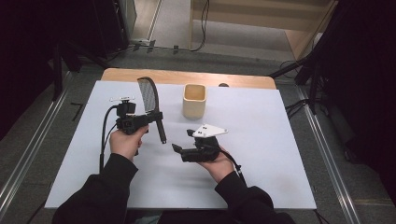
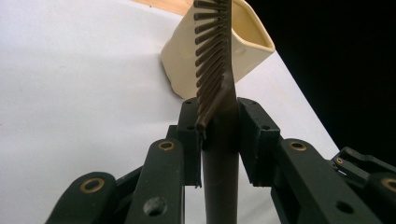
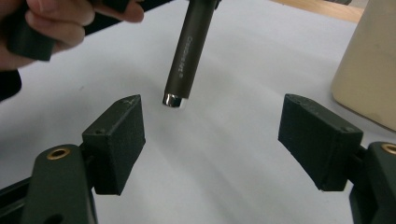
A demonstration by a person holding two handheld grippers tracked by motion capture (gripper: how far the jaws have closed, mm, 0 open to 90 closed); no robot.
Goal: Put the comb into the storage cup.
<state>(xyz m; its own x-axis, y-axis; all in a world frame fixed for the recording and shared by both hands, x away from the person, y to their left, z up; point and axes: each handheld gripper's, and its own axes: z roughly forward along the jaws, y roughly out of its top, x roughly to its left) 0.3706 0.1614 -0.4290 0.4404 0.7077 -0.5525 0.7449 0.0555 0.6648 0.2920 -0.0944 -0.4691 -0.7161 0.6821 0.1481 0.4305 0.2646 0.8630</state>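
From the high view, a white sheet [image 1: 261,140] covers the table, with a cream square cup [image 1: 194,100] standing near its far edge. The left gripper [image 1: 156,116], held in the person's left hand [image 1: 126,141], is clenched on a dark comb [image 1: 152,105] lifted off the sheet, toothed end up and handle slanting down toward the person. The right gripper [image 1: 175,148] lies low in the right hand [image 1: 218,162], just right of the comb's handle tip; its jaw spacing is hard to read from here.

In the left gripper view, the 2 jaws press the comb [image 2: 219,116] from both sides where teeth meet handle, the cup [image 2: 247,51] tilted behind it.

In the right gripper view, the right gripper [image 3: 210,133] stands released, its 2 pads wide apart, with the comb handle's [image 3: 187,56] shiny tip hanging above the sheet between and beyond them. The cup [image 3: 369,70] sits at the right edge, the left hand [image 3: 60,23] at the upper left.
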